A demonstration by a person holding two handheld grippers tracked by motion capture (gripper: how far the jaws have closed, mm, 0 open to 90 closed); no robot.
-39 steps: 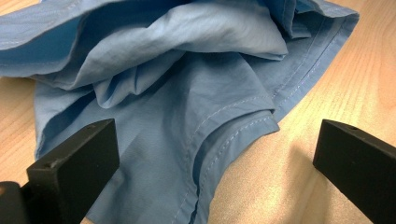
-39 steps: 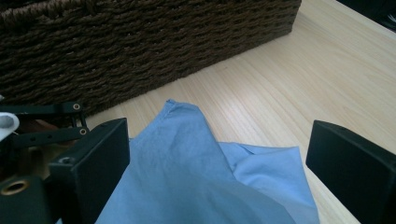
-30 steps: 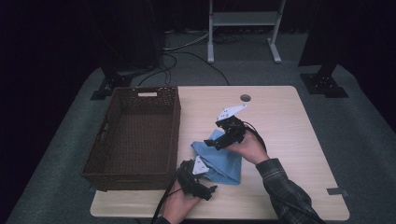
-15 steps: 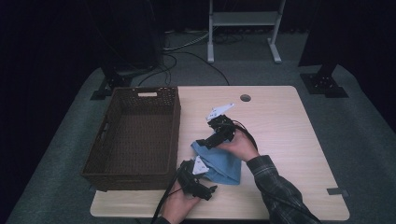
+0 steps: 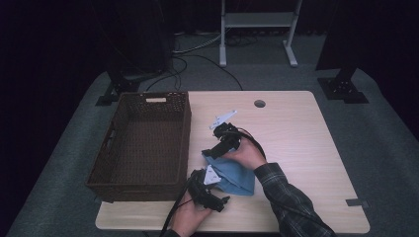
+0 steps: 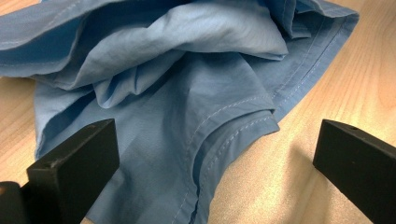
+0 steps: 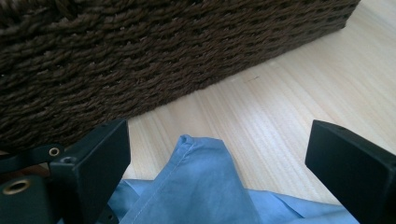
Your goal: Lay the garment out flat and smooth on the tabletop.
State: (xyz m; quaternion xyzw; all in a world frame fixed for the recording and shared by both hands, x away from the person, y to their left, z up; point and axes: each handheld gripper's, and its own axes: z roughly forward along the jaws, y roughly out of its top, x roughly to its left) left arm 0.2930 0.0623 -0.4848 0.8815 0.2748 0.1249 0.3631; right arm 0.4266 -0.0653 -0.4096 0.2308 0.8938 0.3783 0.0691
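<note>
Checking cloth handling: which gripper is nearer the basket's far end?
The right gripper, at the blue cloth's far corner; the left gripper sits by the wicker basket's near corner.

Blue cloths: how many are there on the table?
1. The blue cloth lies crumpled on the table, right of the basket, between both tools. Its folds may hide more.

Light blue cloth (image 5: 236, 175) with paler stitched hems, dark brown woven basket (image 5: 143, 143) at left, pale wood-grain table (image 5: 296, 133), black tool jaws, dark plaid sleeve (image 5: 291, 202) near right, grey floor (image 5: 385, 128)
</note>
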